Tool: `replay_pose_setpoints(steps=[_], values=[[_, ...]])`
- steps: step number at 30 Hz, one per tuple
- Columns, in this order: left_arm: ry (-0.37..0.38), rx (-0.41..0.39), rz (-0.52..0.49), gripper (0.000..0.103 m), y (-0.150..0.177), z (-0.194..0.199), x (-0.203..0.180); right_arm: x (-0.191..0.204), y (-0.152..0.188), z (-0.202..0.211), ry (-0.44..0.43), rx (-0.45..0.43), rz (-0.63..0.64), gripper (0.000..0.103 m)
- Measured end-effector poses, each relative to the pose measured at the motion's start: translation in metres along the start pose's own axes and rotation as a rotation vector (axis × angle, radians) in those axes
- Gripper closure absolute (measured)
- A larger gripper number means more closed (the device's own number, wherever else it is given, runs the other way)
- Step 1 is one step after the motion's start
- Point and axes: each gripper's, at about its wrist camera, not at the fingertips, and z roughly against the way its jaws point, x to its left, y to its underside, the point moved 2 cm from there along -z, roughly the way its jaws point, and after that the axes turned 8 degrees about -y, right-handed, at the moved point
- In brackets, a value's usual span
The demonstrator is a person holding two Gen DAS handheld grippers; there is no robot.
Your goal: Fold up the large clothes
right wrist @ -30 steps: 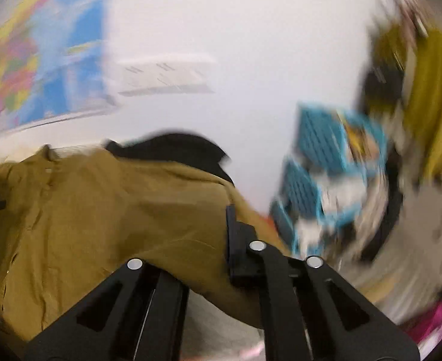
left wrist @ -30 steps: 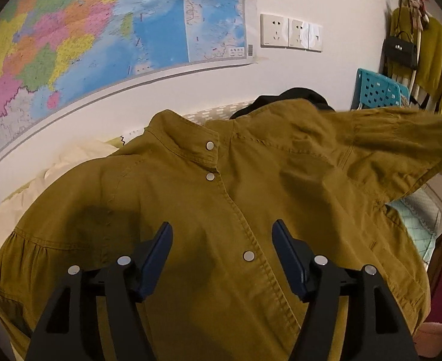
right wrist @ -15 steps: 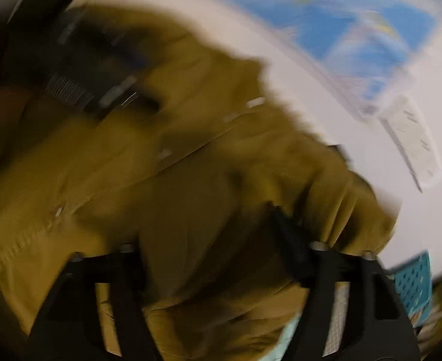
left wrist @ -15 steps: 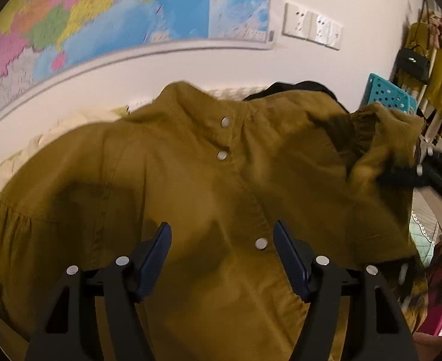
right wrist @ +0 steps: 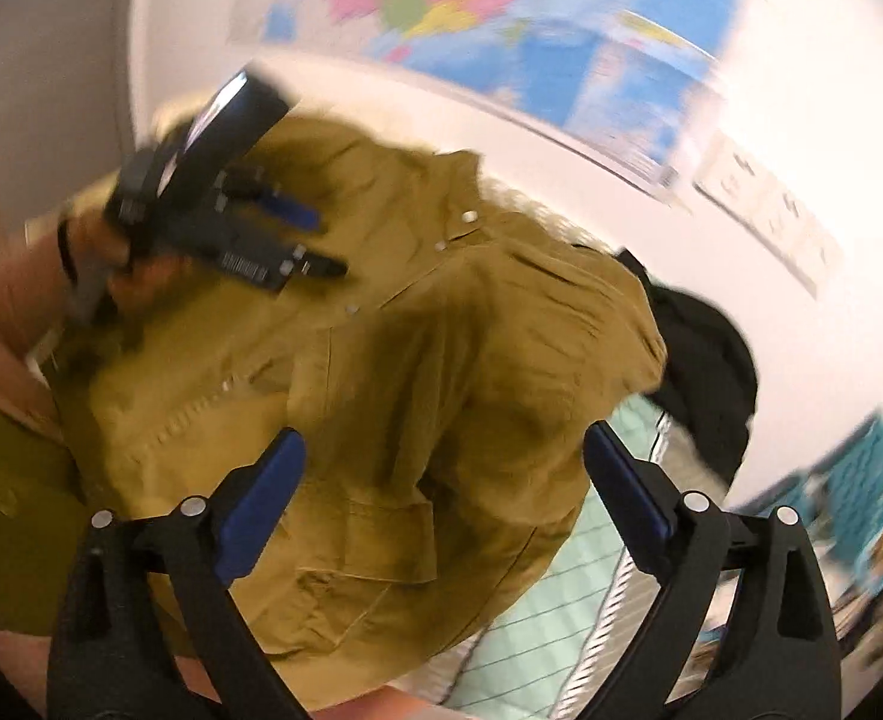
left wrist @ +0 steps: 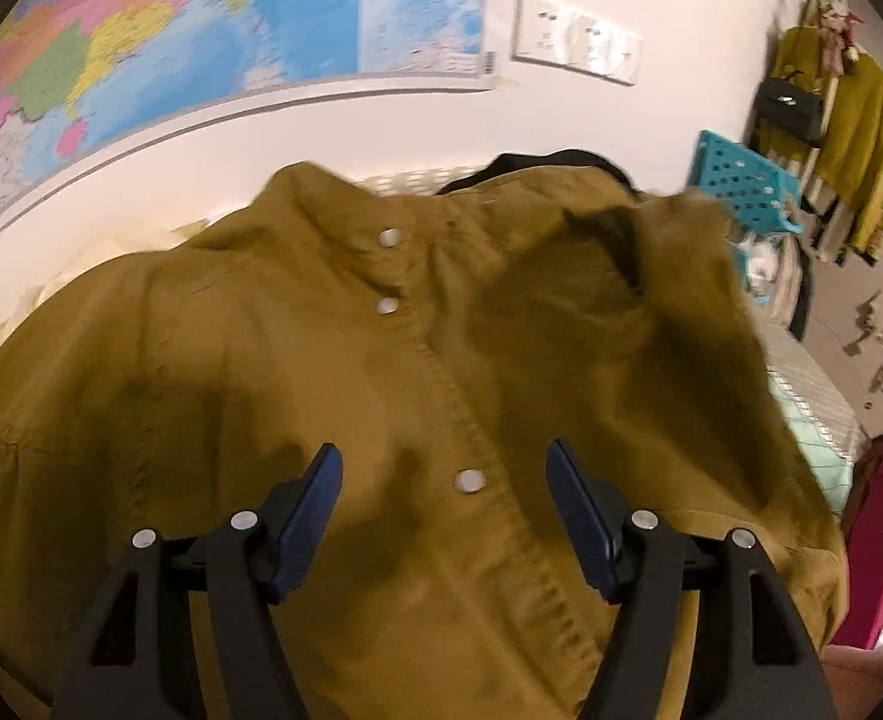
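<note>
Two grippers hover over one mustard-brown shirt (left wrist: 333, 396), which lies spread front-up on a bed, its collar toward the wall and its row of white snaps (left wrist: 469, 481) running down the middle. The left gripper (left wrist: 444, 516) hangs above the shirt's chest with its blue-padded jaws well apart; a snap shows in the gap between them, and the pads press on nothing. The right gripper (right wrist: 444, 480) is over the shirt's right side, where the sleeve (right wrist: 489, 396) lies folded in across the body; its jaws have just been opening and now stand wide, with cloth showing below the gap but nothing pinched between the pads. In the right wrist view the left gripper appears above the shirt's far half, carried by a hand (right wrist: 90, 264). Beyond the shirt's collar a black garment (right wrist: 705, 372) lies against the wall, and pale green quilted bedding (right wrist: 567, 594) shows beside the shirt's right edge. On the wall above the shirt hangs a coloured map (left wrist: 201, 42), with white wall sockets (left wrist: 576, 39) beside it.
</note>
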Motion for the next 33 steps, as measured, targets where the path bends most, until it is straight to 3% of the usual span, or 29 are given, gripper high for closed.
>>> replay_pose_setpoints(steps=[3, 7, 9, 10, 11, 12, 17, 20, 23, 26, 28, 29, 30, 31, 32, 33], values=[[0.015, -0.021, -0.014, 0.034, -0.001, 0.007, -0.004, -0.022, 0.018, -0.013, -0.139, -0.025, -0.165, 0.024], [0.007, -0.030, -0.019, 0.030, 0.001, 0.014, -0.001, -0.029, 0.040, -0.060, -0.226, 0.062, -0.269, 0.040], [0.005, -0.027, -0.006, 0.030, 0.004, 0.018, 0.007, -0.030, 0.046, -0.084, -0.288, 0.115, -0.312, 0.065], [0.001, -0.025, 0.000, 0.030, 0.004, 0.019, 0.010, -0.032, 0.045, -0.091, -0.314, 0.125, -0.326, 0.070], [0.000, -0.025, 0.007, 0.030, 0.006, 0.021, 0.014, -0.033, 0.042, -0.094, -0.359, 0.113, -0.333, 0.090], [-0.001, -0.028, 0.018, 0.030, 0.007, 0.024, 0.021, -0.034, 0.037, -0.092, -0.404, 0.094, -0.346, 0.094], [0.038, -0.090, 0.051, 0.029, 0.012, 0.052, 0.048, -0.025, -0.019, -0.064, -0.560, -0.072, -0.304, 0.097], [0.042, -0.137, 0.051, 0.028, 0.013, 0.071, 0.059, -0.016, -0.059, -0.073, -0.604, -0.113, -0.273, 0.097], [0.071, -0.178, 0.062, 0.027, 0.015, 0.089, 0.069, -0.014, -0.087, -0.107, -0.647, -0.098, -0.311, 0.097], [0.138, -0.195, 0.086, 0.012, 0.019, 0.096, 0.074, -0.014, -0.108, -0.153, -0.659, -0.053, -0.370, 0.097], [0.171, -0.187, 0.091, 0.011, 0.021, 0.092, 0.074, -0.015, -0.118, -0.177, -0.664, -0.028, -0.404, 0.095], [0.172, -0.169, 0.092, 0.011, 0.023, 0.087, 0.072, -0.020, -0.120, -0.193, -0.647, -0.011, -0.461, 0.087], [0.179, -0.157, 0.085, 0.011, 0.024, 0.083, 0.070, -0.025, -0.120, -0.200, -0.650, -0.002, -0.497, 0.065], [0.192, -0.140, 0.073, 0.011, 0.026, 0.078, 0.065, -0.030, -0.117, -0.204, -0.660, -0.001, -0.523, 0.051], [0.208, -0.128, 0.059, 0.011, 0.028, 0.074, 0.060, -0.038, -0.115, -0.203, -0.657, -0.024, -0.560, 0.043], [0.226, -0.117, 0.037, 0.011, 0.029, 0.071, 0.051, -0.044, -0.113, -0.197, -0.646, -0.050, -0.565, 0.043]])
